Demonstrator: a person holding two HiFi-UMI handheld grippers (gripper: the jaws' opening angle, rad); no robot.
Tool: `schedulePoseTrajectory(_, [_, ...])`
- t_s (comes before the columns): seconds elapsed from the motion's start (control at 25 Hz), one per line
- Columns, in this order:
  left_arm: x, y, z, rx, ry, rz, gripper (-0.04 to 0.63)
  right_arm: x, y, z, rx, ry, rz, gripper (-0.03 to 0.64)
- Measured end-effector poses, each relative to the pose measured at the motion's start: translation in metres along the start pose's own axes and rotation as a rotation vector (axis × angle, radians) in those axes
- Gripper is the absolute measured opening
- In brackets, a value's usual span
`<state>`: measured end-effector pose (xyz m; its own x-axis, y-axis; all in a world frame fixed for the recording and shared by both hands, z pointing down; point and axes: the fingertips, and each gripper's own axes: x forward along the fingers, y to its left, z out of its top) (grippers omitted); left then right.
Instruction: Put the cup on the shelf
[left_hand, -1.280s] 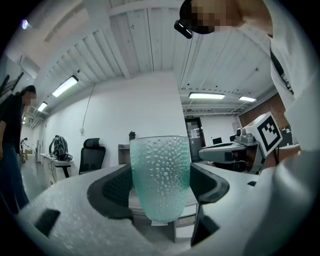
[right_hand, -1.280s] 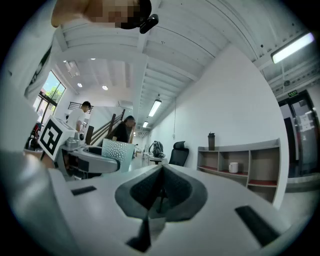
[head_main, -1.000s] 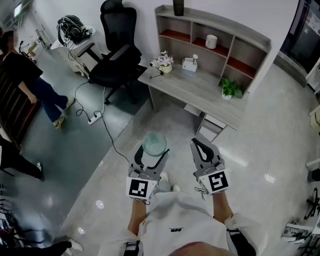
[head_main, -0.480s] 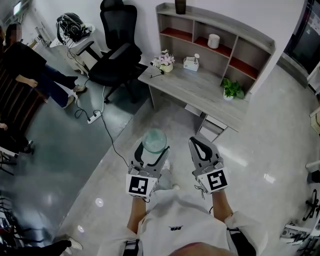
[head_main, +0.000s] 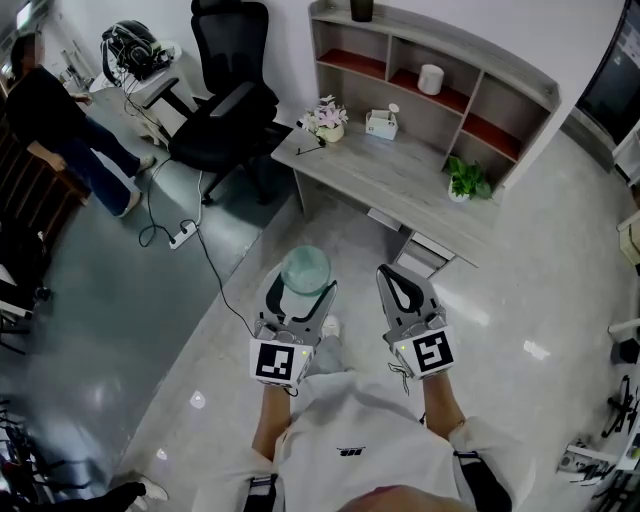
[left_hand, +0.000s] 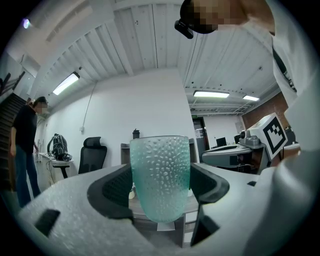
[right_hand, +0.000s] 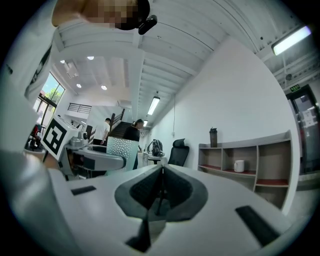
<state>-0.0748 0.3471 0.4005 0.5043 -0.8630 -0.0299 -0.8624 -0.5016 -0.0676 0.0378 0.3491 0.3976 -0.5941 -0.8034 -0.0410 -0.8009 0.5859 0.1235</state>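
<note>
Two grippers in view, one of them loaded.

Left gripper (head_main: 300, 298): jaws clamped on the sides of the cup (head_main: 305, 270), a pale green dimpled tumbler, upright with its mouth up. The grip looks square, with no tilt.

Right gripper (head_main: 398, 285): jaws pressed together with nothing between them. It is idle, just beside the left one.

Cup position: in the air over bare floor, well apart from the shelf (head_main: 492, 134). The shelf stands along the back of a grey desk (head_main: 400, 185), and the person faces it.

Shelf contents:
- a white canister (head_main: 430, 78) in one upper compartment
- a dark bottle (head_main: 361, 8) on the top board
- a small plant (head_main: 464, 180) on the desk in front of the shelf's end

The compartments on either side of the canister look free.

Step, as judged: carry phase. The cup is in hand and placement has not begun.

Next move calls for:
- closing the gap to the shelf
- raising the cup to a free compartment's level
- sliding it in upright, clear of dividers and canister
- seating the base flat before the jaws let go
</note>
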Motion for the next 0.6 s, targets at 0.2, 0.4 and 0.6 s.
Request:
schedulePoseTrajectory(0.2, [0.026, 0.028, -0.004, 0.001, 0.004, 0.009, 0.374, 0.031, -0.012, -0.006, 0.002, 0.016, -0.005, 0.031])
schedulePoseTrajectory(0.4, [0.055, 0.06, -0.016, 0.026, -0.006, 0.008, 0.374, 0.066, -0.027, -0.014, 0.007, 0.024, -0.02, 0.031])
schedulePoseTrajectory(0.6, [0.08, 0.083, -0.012, 0.012, 0.01, 0.002, 0.374, 0.096, -0.04, -0.017, 0.006, 0.03, -0.043, 0.031])
